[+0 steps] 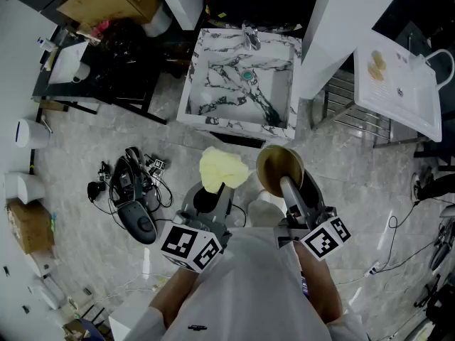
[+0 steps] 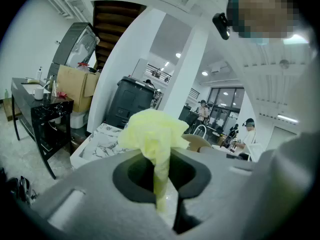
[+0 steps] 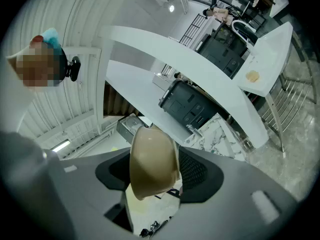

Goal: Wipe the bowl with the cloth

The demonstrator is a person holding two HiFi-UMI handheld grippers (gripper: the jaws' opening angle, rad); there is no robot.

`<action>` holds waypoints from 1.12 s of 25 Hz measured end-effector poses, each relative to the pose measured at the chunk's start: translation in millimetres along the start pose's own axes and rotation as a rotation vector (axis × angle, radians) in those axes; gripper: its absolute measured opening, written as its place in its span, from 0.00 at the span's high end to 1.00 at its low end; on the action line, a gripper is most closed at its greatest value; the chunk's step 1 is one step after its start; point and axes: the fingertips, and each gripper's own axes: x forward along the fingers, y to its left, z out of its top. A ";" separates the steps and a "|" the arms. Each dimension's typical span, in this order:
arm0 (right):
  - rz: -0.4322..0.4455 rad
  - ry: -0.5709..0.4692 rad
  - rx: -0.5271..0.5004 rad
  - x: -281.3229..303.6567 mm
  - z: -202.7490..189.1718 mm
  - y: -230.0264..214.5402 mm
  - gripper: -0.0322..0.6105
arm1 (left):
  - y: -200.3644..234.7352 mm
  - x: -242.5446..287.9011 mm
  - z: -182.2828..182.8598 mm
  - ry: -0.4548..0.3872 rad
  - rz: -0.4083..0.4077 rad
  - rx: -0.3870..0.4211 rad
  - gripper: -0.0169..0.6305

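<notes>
Two grippers hover over the floor (image 1: 341, 183) in the head view: left gripper (image 1: 215, 190) with a yellow cloth (image 1: 222, 168), right gripper (image 1: 286, 187) with a tan bowl (image 1: 279, 168), close beside each other. Left gripper view: jaws almost together, pinching a thin tail of cloth that rubbing could tug free. Right gripper view: jaws wide, gripping the tilted bowl; hard pressing might twist it loose

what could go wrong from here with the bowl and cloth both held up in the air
1. The right gripper grips the bowl at its near edge, above the hard floor; wiping pressure could lever it loose.
2. The left gripper pinches only a thin strand of the cloth, which might slip out when rubbed.
</notes>
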 end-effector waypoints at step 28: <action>-0.148 -0.111 0.123 114.2 -128.2 94.9 0.83 | 179.5 -135.0 20.9 0.031 -0.070 0.053 0.90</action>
